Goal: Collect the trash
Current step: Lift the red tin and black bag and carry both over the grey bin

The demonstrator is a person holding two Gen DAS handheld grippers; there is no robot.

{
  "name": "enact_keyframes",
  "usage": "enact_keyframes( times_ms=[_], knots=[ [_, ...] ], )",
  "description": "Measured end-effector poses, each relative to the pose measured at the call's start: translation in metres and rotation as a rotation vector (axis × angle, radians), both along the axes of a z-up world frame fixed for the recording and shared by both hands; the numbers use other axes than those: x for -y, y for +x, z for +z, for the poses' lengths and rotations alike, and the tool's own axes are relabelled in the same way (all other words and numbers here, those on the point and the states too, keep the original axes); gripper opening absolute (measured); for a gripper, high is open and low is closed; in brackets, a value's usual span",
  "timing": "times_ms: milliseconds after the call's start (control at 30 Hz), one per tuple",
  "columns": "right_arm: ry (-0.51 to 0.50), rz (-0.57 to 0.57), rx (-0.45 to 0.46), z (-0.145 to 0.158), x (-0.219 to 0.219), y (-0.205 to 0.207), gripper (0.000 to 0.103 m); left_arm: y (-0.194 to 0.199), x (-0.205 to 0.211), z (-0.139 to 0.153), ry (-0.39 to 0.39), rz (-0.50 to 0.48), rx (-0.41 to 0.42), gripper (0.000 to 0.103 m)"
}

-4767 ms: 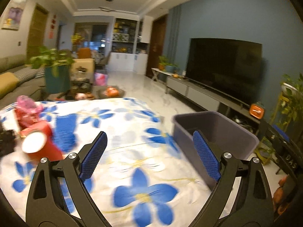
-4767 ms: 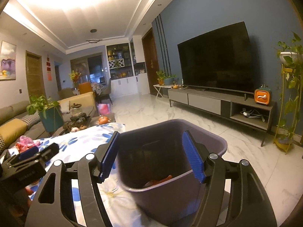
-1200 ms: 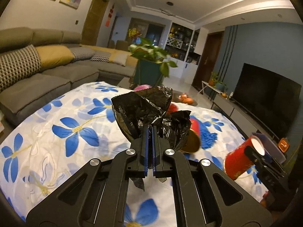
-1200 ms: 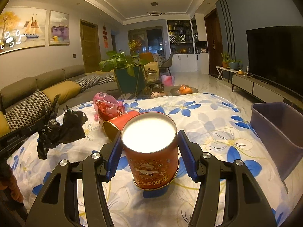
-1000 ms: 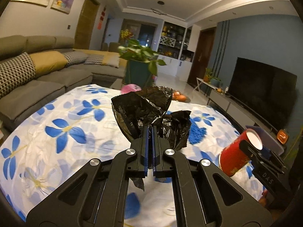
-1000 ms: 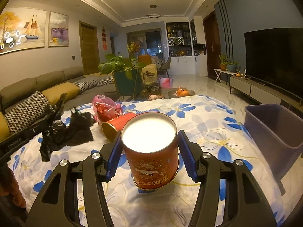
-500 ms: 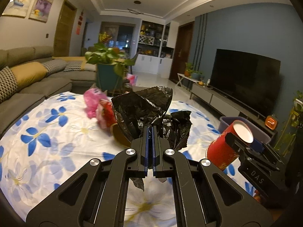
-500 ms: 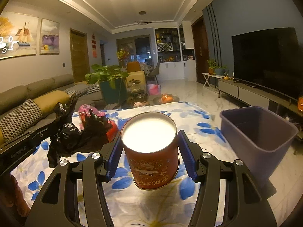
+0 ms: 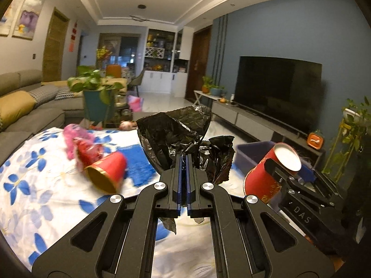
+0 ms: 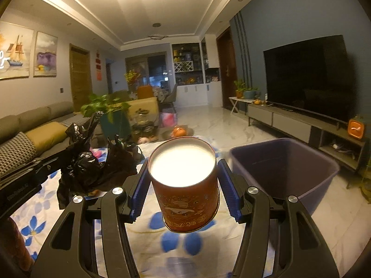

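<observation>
My left gripper [image 9: 183, 159] is shut on a crumpled black plastic bag [image 9: 176, 134], held above the flowered table. The bag also shows at the left of the right wrist view [image 10: 85, 164]. My right gripper [image 10: 183, 180] is shut on a red can with a white lid [image 10: 183, 180], held upright above the table; the can shows at the right of the left wrist view [image 9: 271, 169]. The purple-grey bin [image 10: 308, 178] stands right of the can, beyond the table edge; the left wrist view shows it [image 9: 248, 155] behind the bag.
A second red can [image 9: 106, 173] lies on its side on the blue-flowered tablecloth [image 9: 34, 185], with a pink wrapper [image 9: 71, 139] behind it. A potted plant [image 9: 95, 99] and sofa [image 9: 27, 106] are at left, a TV [image 10: 310, 74] at right.
Both grippers have swung right toward the bin, carrying the bag and the can. The bin now appears larger and closer in the right wrist view.
</observation>
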State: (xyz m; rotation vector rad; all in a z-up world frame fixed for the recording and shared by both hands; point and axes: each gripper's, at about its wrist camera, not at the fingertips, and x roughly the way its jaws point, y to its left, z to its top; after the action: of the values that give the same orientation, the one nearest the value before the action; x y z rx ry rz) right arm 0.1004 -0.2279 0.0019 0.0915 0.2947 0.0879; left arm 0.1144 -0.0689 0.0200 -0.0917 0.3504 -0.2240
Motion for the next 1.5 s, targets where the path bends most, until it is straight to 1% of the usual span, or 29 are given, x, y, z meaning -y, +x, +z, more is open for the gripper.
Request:
enact_keyframes(
  times_ms=[233, 333, 467, 667, 833, 900, 1133, 1500],
  knots=[
    [-0.012, -0.098, 0.034, 0.012, 0.044, 0.002, 0.057, 0.021, 0.058, 0.011, -0.001, -0.084, 0.024, 0.002],
    [-0.014, -0.137, 0.047, 0.015, 0.063, 0.005, 0.057, 0.031, 0.084, 0.012, 0.01, -0.113, 0.033, 0.002],
    [-0.012, -0.187, 0.065, 0.019, 0.087, 0.011, 0.057, 0.045, 0.108, 0.012, 0.013, -0.139, 0.036, 0.002],
    [0.004, -0.244, 0.078, 0.017, 0.118, 0.025, 0.057, 0.073, 0.136, 0.005, 0.002, -0.175, 0.032, 0.002],
    [0.017, -0.273, 0.067, 0.009, 0.139, 0.037, 0.057, 0.097, 0.156, -0.012, -0.01, -0.199, 0.007, 0.002],
    [0.014, -0.28, 0.059, 0.005, 0.143, 0.041, 0.057, 0.105, 0.163, -0.019, -0.023, -0.209, -0.008, 0.002],
    [0.004, -0.294, 0.038, -0.002, 0.148, 0.056, 0.057, 0.12, 0.181, -0.034, -0.03, -0.234, -0.034, 0.002],
    [-0.002, -0.302, 0.018, -0.005, 0.142, 0.071, 0.057, 0.135, 0.19, -0.047, -0.048, -0.25, -0.066, 0.002]
  ],
)
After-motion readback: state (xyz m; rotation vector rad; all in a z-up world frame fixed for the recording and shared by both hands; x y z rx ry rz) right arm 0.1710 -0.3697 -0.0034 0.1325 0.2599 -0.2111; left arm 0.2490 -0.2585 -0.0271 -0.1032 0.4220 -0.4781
